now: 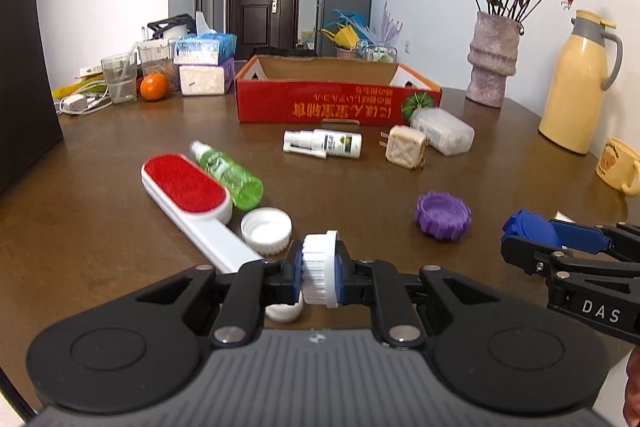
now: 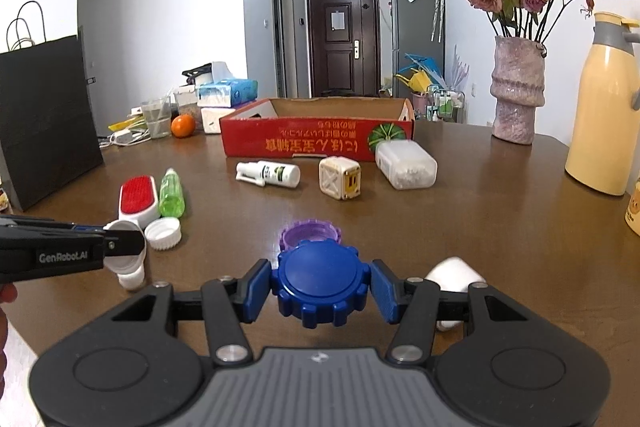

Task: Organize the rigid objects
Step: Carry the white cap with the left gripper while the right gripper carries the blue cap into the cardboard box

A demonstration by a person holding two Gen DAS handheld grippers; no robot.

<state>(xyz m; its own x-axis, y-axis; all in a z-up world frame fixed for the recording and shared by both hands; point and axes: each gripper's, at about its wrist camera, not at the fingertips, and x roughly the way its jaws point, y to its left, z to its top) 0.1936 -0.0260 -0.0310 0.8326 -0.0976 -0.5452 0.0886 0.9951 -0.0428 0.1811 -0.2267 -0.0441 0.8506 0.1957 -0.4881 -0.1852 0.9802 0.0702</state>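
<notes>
Left gripper [image 1: 320, 273] is pinched tight on a white ribbed cap [image 1: 318, 269], held edge-on between the pads so the ribs give some bite. Right gripper [image 2: 320, 287] is clamped across a blue scalloped lid [image 2: 322, 287], flat face towards the camera, pads seated on opposite lobes. Both caps are clear of the table [image 1: 360, 179], one per hand, presumably to drop both in one trip. Likely target is the red cardboard box [image 1: 338, 101] at the far side, open top, nothing visible inside from here. Still loose on the table: purple lid [image 1: 442, 215], second white cap [image 1: 267, 230], lint brush [image 1: 188, 191], green spray bottle [image 1: 230, 175], white spray bottle [image 1: 322, 145], cube plug [image 1: 406, 147], clear tub [image 1: 442, 131]. Thin white cap could twist out if I tilt.
</notes>
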